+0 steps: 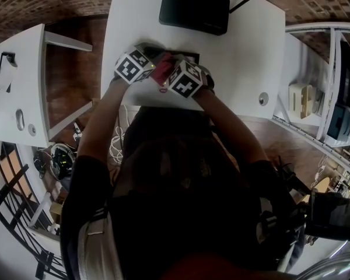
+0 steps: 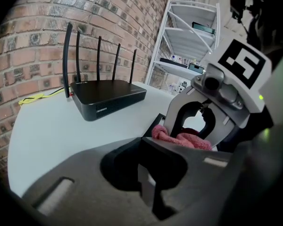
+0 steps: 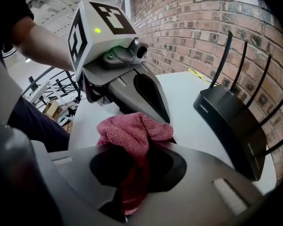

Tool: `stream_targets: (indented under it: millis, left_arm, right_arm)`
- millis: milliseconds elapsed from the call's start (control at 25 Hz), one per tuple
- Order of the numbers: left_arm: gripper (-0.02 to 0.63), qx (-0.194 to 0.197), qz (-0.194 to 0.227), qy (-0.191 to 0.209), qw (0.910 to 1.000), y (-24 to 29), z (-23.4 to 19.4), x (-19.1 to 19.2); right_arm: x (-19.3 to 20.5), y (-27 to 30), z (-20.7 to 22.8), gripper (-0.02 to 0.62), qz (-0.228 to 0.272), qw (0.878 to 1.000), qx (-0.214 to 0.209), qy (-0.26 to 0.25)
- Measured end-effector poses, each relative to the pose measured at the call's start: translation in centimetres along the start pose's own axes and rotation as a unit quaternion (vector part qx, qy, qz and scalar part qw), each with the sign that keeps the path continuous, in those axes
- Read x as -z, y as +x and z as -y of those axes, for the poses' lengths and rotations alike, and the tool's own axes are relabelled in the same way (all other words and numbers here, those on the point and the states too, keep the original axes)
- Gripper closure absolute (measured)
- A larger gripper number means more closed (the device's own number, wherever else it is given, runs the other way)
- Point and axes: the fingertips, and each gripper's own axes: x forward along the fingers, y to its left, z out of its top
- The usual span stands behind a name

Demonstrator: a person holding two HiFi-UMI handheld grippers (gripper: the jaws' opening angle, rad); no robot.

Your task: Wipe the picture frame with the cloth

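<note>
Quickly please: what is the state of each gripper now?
Left gripper: closed.
Right gripper: closed on the pink cloth.

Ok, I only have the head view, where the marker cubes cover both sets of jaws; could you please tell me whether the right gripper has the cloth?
Observer: Yes. In the right gripper view the right gripper is shut on the pink cloth, which bunches up beyond its tips.
Operator: Thanks. And the left gripper?
Observer: In its own view the left gripper has its jaws together; whether they pinch anything I cannot tell.
Operator: Is anything behind the router?
Observer: A yellow cable lies on the table behind the router.
</note>
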Motion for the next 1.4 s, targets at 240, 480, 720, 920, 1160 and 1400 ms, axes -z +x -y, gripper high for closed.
stream_targets:
  millis: [240,480,720,920,1160,1400]
  left_arm:
    - [0.604,-0.006,0.002,0.005,1.0,-0.1,-0.1,0.1]
    - [0.604,-0.016,0.01,0.014,0.9997,0.0,-0.1,0.0]
    - [0.604,-0.021,0.01,0.012,0.9997,-0.1,-0.1,0.0]
    - [0.604,-0.023,0.011,0.01,0.9996,0.0,-0.2,-0.1]
    - [0.604,-0.028,0.009,0.004,0.9996,0.0,-0.3,0.3]
    - [0.604,-0.03,0.013,0.0,0.9995,0.0,-0.2,-0.1]
  right_arm:
    - [0.4,-0.2,0.2,0.526,-0.002,1.0,0.007,0.0]
    - [1.4,-0.7,0.5,0.526,-0.01,1.0,0.015,0.003]
    - [2.7,-1.4,1.1,0.526,-0.011,1.0,0.024,0.015]
    - [4.1,-2.1,1.9,0.526,-0.01,0.999,0.032,0.035]
    - [5.4,-2.7,2.4,0.526,-0.014,0.998,0.043,0.042]
    - [5.9,-3.0,2.7,0.526,-0.017,0.998,0.045,0.044]
